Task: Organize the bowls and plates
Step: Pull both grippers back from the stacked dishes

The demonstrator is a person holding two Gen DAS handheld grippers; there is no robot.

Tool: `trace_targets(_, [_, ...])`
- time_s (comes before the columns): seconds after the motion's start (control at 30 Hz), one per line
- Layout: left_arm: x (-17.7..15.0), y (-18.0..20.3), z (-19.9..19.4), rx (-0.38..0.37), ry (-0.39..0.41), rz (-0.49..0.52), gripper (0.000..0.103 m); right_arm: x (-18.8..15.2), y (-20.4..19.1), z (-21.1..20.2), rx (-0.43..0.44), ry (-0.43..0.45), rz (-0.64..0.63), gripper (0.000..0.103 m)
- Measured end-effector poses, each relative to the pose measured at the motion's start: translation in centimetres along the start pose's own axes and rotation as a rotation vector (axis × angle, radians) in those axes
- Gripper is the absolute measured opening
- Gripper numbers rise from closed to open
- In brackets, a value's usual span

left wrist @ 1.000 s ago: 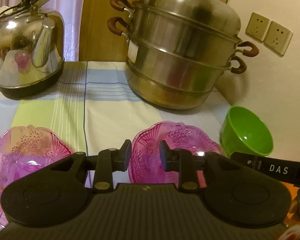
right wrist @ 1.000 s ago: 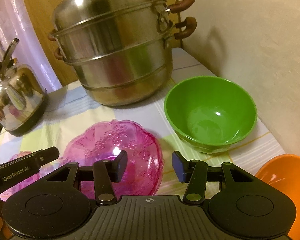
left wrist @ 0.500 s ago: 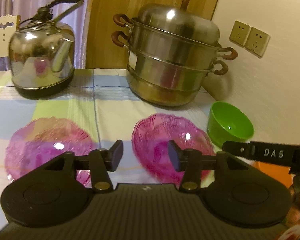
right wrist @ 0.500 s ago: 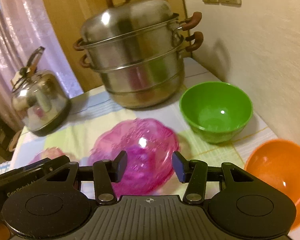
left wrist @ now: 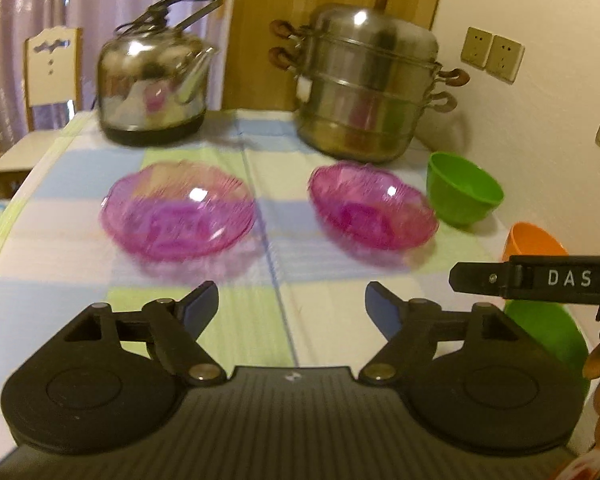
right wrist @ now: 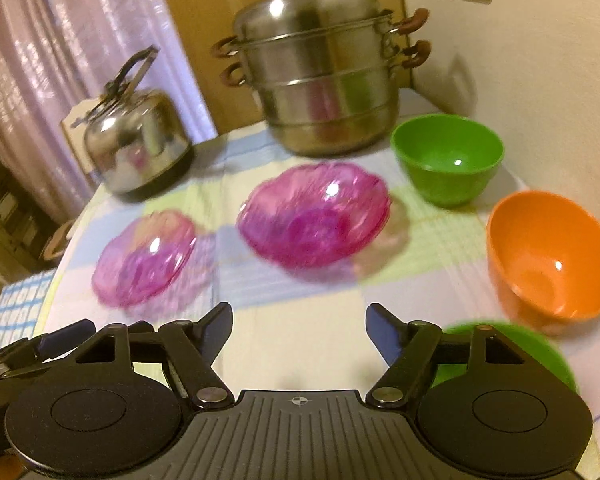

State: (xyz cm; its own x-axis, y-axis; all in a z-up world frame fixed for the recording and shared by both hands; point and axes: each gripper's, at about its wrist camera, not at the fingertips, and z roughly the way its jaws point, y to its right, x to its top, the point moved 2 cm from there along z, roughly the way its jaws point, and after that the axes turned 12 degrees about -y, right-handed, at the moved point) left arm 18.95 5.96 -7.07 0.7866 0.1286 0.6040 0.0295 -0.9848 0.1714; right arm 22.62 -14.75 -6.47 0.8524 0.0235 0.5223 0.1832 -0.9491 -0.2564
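Both pink plates [left wrist: 178,210] lie beyond the opening, empty left tongs [left wrist: 292,304]

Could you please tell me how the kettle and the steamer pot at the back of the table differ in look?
The kettle is squat and rounded, with a spout and one dark handle arching over its top; the steamer pot is taller, built in stacked tiers under a domed lid, with brown side handles. The kettle sits on a dark base; the steamer pot shows none. Both are shiny metal standing upright on the checked tablecloth.
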Motion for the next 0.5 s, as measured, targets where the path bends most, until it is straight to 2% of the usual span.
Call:
trace_targets(0.23, [-3.4,-2.2,-2.0,0.029,-0.011,-0.026,0.087,-3.8,-1.6,0.4,0.016,-0.052,-0.042,0.074])
trace_targets(0.5, [-4.5,-4.0,-2.3,0.040,-0.031,-0.081,0.087,-4.6,-2.3,1.0,0.005,-0.073,-0.056,0.074])
